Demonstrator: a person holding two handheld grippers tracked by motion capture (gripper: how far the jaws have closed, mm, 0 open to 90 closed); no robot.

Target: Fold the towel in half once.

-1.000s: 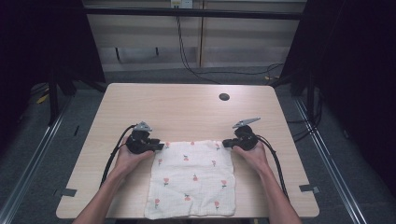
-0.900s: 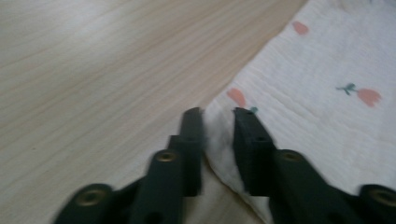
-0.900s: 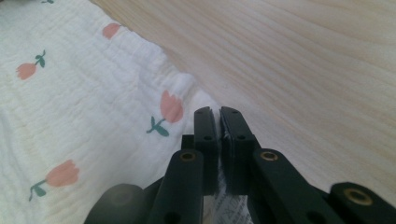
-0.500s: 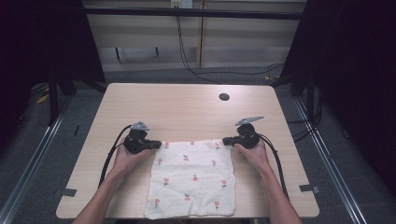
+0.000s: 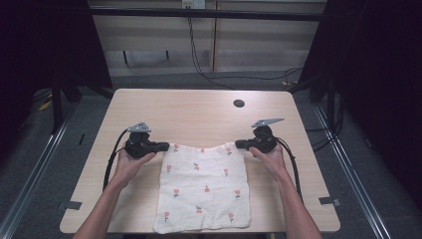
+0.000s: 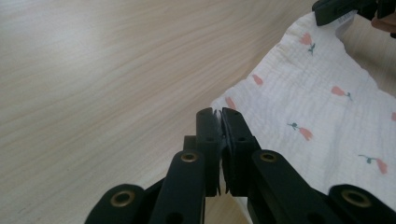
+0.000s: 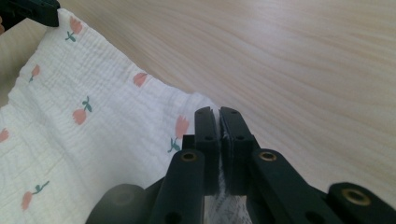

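1. Now I have the left tool (image 5: 160, 146) clamped on the far left corner of the white flower-print cloth (image 5: 204, 188), its jaws just having closed with the fabric pinched between them; the left gripper view shows a sliver of cloth edge caught at the jaw tips.
2. Opposite, my right tool (image 5: 241, 144) is likewise closed on the far right corner, cloth bunched between its jaws in the right gripper view.
3. Between the two corners the cloth's far edge sags in a shallow curve, which I read as both corners being raised a little off the wooden counter (image 5: 199, 114) while the middle lies slack.
4. Most of the cloth lies flat on the near half of the counter, its near edge right at the counter's front rim.
5. Holding matched corners lets me keep the edge even; I judge the step in hand is lifting it, probably to fold it toward me.
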